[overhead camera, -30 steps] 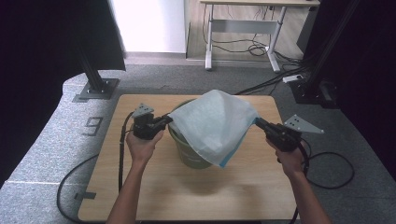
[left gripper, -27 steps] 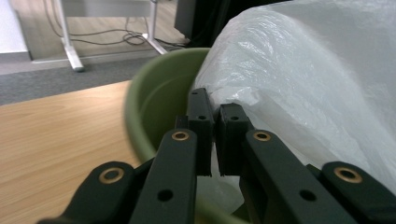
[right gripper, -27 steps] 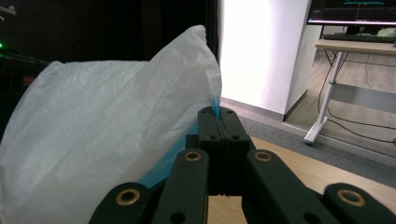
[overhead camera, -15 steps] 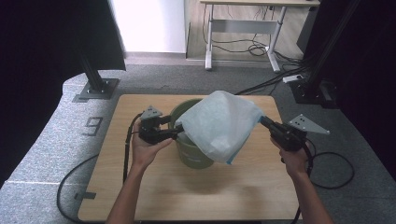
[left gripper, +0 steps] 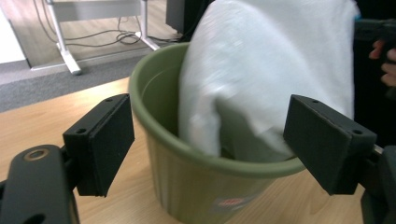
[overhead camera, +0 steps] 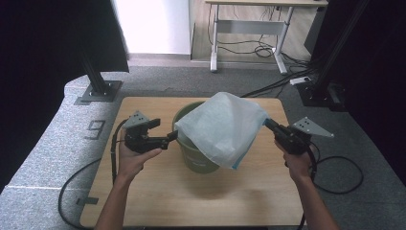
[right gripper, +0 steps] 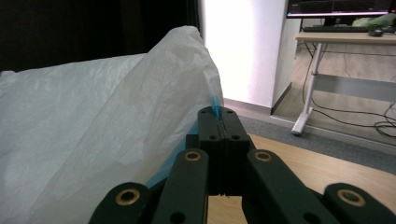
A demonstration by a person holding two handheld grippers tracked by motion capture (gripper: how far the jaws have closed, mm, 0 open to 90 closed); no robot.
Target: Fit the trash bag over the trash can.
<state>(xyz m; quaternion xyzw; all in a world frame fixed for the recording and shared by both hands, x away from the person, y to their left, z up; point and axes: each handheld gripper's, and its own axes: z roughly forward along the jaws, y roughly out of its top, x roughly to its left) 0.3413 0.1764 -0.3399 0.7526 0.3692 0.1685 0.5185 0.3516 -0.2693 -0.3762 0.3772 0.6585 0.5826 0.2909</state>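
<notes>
A green plastic bucket (overhead camera: 191, 160) stands in the middle of the wooden table (overhead camera: 143, 201). A white plastic bag (overhead camera: 225, 127) hangs over its right half, with one fold sagging inside the rim. My right gripper (overhead camera: 267, 123) is shut on the bag's right edge, and the thin film (right gripper: 93, 130) is pinched between the closed jaws (right gripper: 218, 116). My left gripper (overhead camera: 173, 136) sits at the bucket's left rim. Its jaws have just been opening and now stand wide (left gripper: 212, 140), with the pads (left gripper: 100, 140) touching nothing. The bucket (left gripper: 196, 182) and bag (left gripper: 261, 79) lie just ahead of them.
Cables trail from both grippers off the table's sides. A black stand base (overhead camera: 98, 91) sits on the grey floor at the back left, a floor mark "9" (overhead camera: 95, 128) beside the table. A desk frame (overhead camera: 249, 38) with loose cables stands behind.
My left gripper has let go of the bag's left edge and opened. The bag has slumped to the right, uncovering the bucket's left rim. The right gripper keeps its hold.
</notes>
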